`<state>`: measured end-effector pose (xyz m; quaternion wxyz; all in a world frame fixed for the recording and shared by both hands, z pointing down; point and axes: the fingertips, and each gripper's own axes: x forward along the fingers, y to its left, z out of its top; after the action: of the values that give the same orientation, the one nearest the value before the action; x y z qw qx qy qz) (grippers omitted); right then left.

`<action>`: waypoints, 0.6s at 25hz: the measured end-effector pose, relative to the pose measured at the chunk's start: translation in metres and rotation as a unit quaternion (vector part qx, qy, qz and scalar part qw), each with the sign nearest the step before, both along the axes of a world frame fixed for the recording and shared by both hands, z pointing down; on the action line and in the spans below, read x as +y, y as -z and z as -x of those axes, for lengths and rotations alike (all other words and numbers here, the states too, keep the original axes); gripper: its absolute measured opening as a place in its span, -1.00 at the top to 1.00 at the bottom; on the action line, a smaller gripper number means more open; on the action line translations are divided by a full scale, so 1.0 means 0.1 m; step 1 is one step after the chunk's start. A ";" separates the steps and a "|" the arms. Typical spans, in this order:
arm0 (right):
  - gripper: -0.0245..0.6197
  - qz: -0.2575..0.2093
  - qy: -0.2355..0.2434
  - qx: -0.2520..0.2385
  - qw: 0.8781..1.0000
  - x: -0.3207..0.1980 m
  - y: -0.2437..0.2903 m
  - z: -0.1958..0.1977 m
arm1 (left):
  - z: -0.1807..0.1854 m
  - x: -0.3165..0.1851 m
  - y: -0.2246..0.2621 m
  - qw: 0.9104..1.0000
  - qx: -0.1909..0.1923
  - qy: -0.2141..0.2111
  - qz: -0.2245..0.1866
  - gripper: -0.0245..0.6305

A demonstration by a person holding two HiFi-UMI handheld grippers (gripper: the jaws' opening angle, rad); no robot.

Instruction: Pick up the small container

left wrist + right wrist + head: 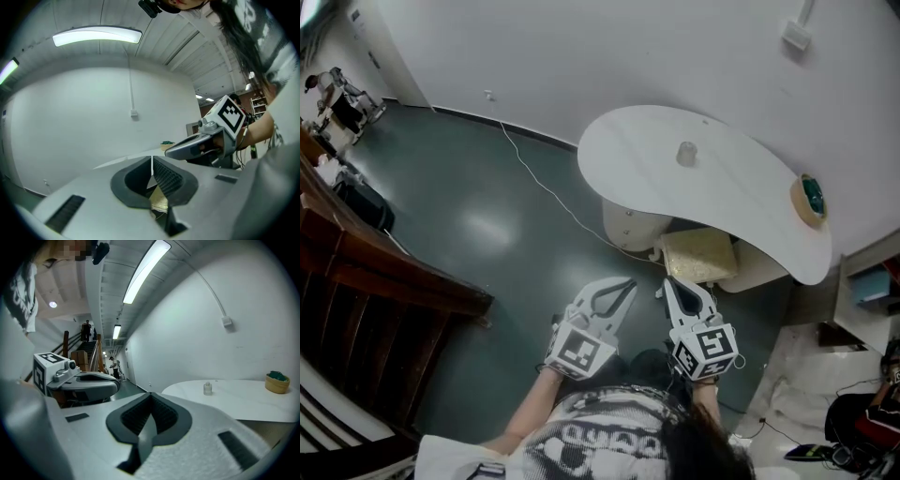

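The small container (686,153), a pale translucent jar with a cap, stands upright alone on the white curved table (637,159). In the right gripper view the small container (207,388) is ahead and to the right on the table (248,404). Both grippers hang low in front of the person, well short of the table. My left gripper (628,282) is shut with nothing in it, its tips meeting (152,159). My right gripper (668,282) is likewise shut and holds nothing (151,394).
A tan bowl-like ring with something green in it (809,199) sits at the table's right end. A cushioned stool (698,255) is tucked under the table. A cable (544,183) crosses the dark floor. A wooden stair rail (384,272) runs at the left, clutter (862,412) at the right.
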<state>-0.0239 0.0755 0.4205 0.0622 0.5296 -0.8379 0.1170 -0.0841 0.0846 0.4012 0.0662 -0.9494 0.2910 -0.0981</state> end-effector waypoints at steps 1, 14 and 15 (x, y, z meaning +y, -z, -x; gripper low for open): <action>0.92 0.002 -0.001 0.000 1.000 -0.01 -0.01 0.00 | 0.01 -0.01 -0.01 1.000 0.000 -0.001 0.003 0.89; 0.92 0.013 0.020 -0.003 1.000 -0.31 -0.11 0.04 | 0.04 -0.27 -0.03 1.000 0.002 0.021 0.004 0.89; 0.92 0.014 0.024 -0.004 1.000 -0.37 -0.12 0.04 | 0.05 -0.32 -0.01 1.000 0.001 0.026 0.003 0.89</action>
<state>-0.0279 0.0387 0.4325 0.0685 0.5078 -0.8490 0.1290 -0.0890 0.0525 0.4019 0.0609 -0.9418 0.3152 -0.0995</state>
